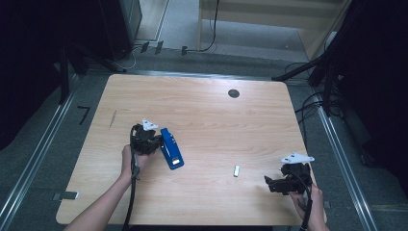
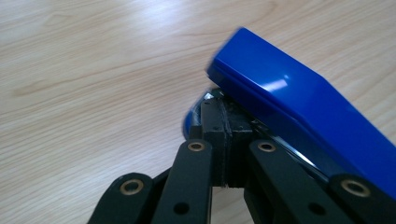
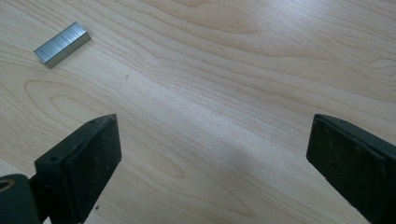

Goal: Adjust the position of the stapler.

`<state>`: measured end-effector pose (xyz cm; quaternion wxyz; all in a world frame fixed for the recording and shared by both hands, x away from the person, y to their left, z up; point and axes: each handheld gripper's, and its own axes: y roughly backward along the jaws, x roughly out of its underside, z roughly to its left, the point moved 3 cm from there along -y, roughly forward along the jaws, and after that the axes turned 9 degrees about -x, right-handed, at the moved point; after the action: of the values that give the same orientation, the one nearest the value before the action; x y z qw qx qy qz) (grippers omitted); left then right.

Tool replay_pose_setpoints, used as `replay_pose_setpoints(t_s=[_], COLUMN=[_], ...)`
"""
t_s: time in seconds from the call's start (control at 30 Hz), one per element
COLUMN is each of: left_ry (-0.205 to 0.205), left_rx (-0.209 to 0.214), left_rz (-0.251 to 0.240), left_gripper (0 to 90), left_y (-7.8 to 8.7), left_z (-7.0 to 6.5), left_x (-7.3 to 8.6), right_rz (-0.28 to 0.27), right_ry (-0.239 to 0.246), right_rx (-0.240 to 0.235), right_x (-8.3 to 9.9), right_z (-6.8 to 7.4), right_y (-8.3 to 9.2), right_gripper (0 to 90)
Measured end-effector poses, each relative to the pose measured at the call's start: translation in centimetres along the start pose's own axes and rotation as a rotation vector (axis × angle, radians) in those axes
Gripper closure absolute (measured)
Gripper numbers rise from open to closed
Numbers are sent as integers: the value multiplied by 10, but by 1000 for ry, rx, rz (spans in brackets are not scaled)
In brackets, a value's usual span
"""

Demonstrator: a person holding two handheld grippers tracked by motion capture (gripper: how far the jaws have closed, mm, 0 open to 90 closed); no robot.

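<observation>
Left gripper (image 1: 153,139): jaws pressed together, hard against the rear end of the blue stapler (image 2: 299,112), flat on the wooden table (image 1: 207,115). Right gripper (image 3: 210,163): jaws wide apart, holding nothing. Beyond them, apart: a staple strip (image 3: 61,44).

High view is looking forward-down over the whole table (image 1: 202,103); both gripper views are skimming the wood close up, sharing the stapler (image 1: 172,148) and staple strip (image 3: 62,43) with it.
</observation>
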<state>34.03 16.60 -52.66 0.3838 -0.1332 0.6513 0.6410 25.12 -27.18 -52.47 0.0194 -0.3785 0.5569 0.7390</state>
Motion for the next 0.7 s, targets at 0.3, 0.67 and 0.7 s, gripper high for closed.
replay_pose_setpoints(t_s=[0.3, 0.67, 0.7], left_ry=[1, 117, 124], left_rx=[5, -111, -120], left_rz=[13, 5, -15], left_gripper=[858, 348, 299], left_y=[0, 12, 18], left_z=[-5, 9, 6], left_x=[-2, -5, -8], right_rz=[13, 13, 14], right_ry=[21, 21, 21], right_rx=[-1, 12, 13], right_x=[0, 1, 1], right_z=[1, 0, 0], right_y=[-2, 0, 0], right_gripper=[32, 32, 32])
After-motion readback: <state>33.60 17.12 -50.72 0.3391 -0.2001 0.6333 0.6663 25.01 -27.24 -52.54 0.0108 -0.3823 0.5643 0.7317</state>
